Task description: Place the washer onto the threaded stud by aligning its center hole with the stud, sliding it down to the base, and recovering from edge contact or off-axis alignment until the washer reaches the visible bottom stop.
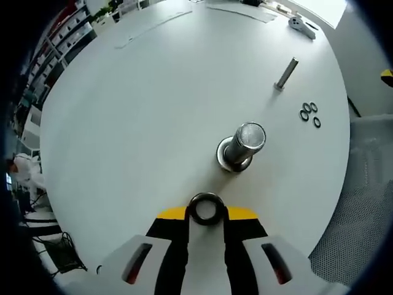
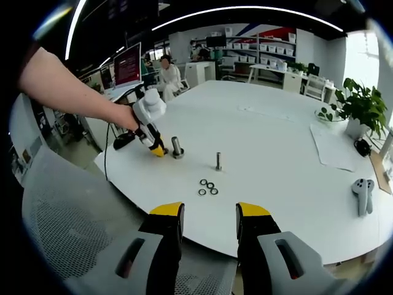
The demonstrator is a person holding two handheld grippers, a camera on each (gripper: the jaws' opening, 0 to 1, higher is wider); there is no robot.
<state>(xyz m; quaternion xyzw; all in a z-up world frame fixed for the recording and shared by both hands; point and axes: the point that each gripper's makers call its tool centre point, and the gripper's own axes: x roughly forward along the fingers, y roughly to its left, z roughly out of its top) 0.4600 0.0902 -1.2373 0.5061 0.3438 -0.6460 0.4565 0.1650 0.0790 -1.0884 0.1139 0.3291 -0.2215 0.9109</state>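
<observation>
The left gripper (image 1: pixel 206 216) pinches one washer (image 1: pixel 205 208), a dark, glossy ring with a round hole, between its yellow-tipped jaws, close above the smooth white table (image 1: pixel 141 117). Just beyond it stands a thick stud (image 1: pixel 242 146), a polished metal cylinder with a flat, finely ridged top and a wider round flange at its foot; washer and stud are near but apart. Farther off a second, thinner stud (image 1: pixel 286 74) stands on the table, grey and slim with a small base. Beside it lie three spare washers (image 1: pixel 309 113), small black rings in a loose cluster, flat on the table. In the right gripper view a hand (image 2: pixel 126 115) holds the left gripper down by the thick stud, with the thin one and the three rings toward the table's near edge. The right gripper (image 2: pixel 209 216) hangs off that edge, its two jaws spread with nothing between them, above a grey mesh chair (image 2: pixel 67 221). A white handheld controller (image 2: pixel 363 195) lies at the table's far side near a potted plant (image 2: pixel 356 110).
</observation>
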